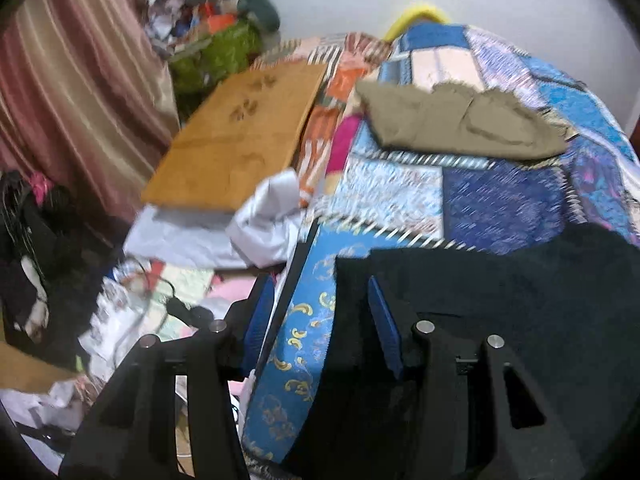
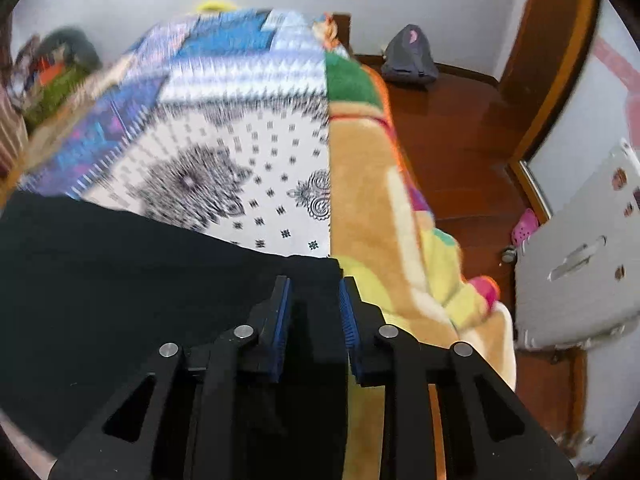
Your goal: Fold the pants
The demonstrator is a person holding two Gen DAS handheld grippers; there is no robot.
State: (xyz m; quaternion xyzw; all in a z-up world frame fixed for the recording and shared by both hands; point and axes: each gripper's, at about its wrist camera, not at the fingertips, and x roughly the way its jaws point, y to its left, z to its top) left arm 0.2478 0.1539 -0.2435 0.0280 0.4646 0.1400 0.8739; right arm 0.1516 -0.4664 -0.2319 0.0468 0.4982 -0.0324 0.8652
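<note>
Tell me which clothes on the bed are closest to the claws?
The black pants, spread right at both claws. The folded olive-green garment lies farther up the blue patchwork quilt, away from them.

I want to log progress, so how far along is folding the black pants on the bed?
Done: an olive-green folded garment already lies further back on the patchwork quilt. In hand: the black fabric pants lie on the bed, the left gripper at one end, the right gripper straddling the other corner. Whether either grips cannot be told. Left: no fold is visible yet.

Black pants [image 2: 120, 280], blue patchwork quilt [image 1: 500, 208]
</note>
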